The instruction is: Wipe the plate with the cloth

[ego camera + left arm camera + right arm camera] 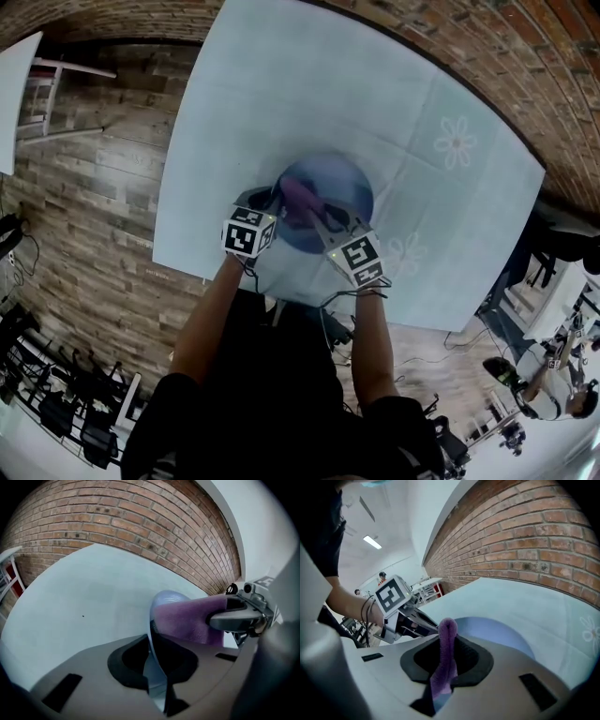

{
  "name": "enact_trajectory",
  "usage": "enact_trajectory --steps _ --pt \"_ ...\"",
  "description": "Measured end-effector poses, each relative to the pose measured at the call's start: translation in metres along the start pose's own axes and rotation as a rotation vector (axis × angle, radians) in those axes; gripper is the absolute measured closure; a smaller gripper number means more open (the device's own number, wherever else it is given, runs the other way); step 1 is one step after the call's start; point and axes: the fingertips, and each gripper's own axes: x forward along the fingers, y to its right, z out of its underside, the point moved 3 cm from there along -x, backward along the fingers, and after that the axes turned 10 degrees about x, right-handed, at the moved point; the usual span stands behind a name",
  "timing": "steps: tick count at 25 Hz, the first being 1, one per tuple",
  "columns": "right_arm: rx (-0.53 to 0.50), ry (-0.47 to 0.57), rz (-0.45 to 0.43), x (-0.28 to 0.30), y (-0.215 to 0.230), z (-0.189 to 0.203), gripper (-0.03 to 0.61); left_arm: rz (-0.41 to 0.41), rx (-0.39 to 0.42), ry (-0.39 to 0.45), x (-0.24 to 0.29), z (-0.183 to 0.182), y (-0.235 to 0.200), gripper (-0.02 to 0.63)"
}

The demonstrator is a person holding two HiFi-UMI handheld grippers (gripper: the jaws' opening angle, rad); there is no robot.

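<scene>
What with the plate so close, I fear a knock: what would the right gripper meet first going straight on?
The plate. It lies straight ahead of the right gripper, just beyond the cloth held in its jaws, so the cloth would likely touch it first; the gap is unclear.

A table [281,66] under a pale blue cover printed with faint flowers [456,142] stands on a floor of grey-brown wood planks [84,216]. Just behind the table runs a red brick wall [525,56]. To the table's left is another white table [14,103]. Dark cables and gear [56,398] lie on the floor beyond its near left corner. A strip light [371,542] glows on the white ceiling.
</scene>
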Motion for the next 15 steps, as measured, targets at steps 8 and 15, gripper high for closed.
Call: enact_trajectory --steps 8,15 --pt "-0.09 -0.057 0.048 0.026 0.012 0.001 0.508 0.0 0.01 0.002 0.002 -0.001 0.001 0.555" --pt "-0.312 -0.15 0.151 0.051 0.01 0.0 0.508 -0.001 0.013 0.004 0.002 -0.002 0.0 0.555"
